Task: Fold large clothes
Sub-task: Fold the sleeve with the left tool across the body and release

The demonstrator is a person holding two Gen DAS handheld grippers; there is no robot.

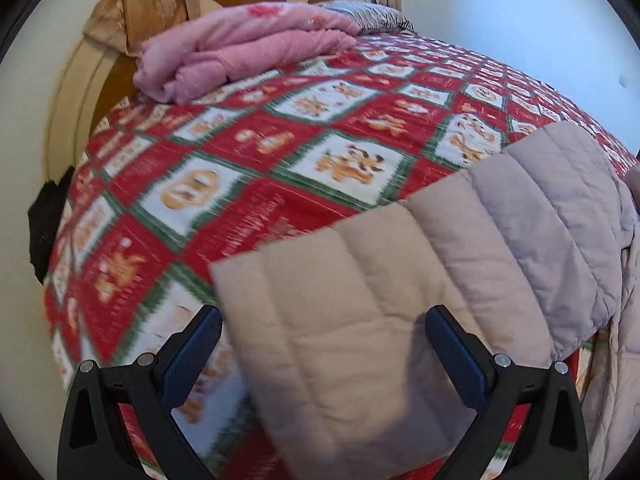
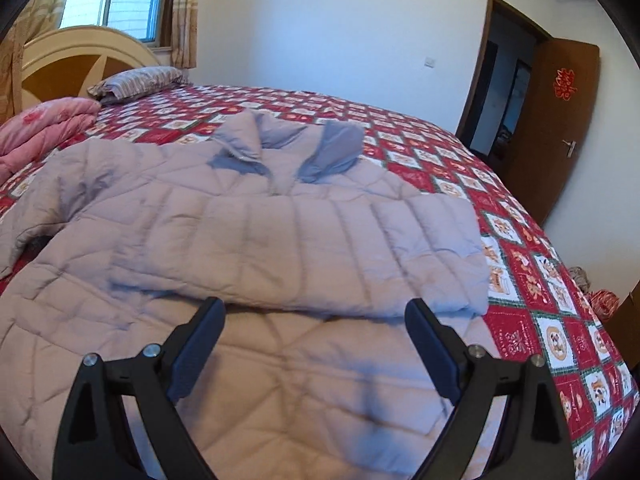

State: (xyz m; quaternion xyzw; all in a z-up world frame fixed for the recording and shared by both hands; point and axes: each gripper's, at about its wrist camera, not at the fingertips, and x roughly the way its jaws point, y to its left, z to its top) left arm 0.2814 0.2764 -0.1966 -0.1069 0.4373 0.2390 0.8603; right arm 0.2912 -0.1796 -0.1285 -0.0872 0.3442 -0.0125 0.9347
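We see the grey puffer jacket [image 2: 248, 240] spread on a bed [image 2: 520, 248] w/ red-and-white checked quilt, one sleeve folded across its front. Headboard [image 2: 72, 64], striped pillow [image 2: 136, 80], folded pink blanket [image 1: 240, 48] at the far end; open wooden door [image 2: 560, 120] at right. Left gripper [image 1: 324, 340] and right gripper [image 2: 316, 336] both spread wide over the jacket, grasping nothing.

Left tool [image 1: 324, 328] points steeply down, its two blue-padded fingers [image 1: 192, 354] spread wide with nothing pinched between them. Right tool [image 2: 316, 322] tilts down less sharply, fingers [image 2: 430, 350] likewise wide apart and gripping nothing
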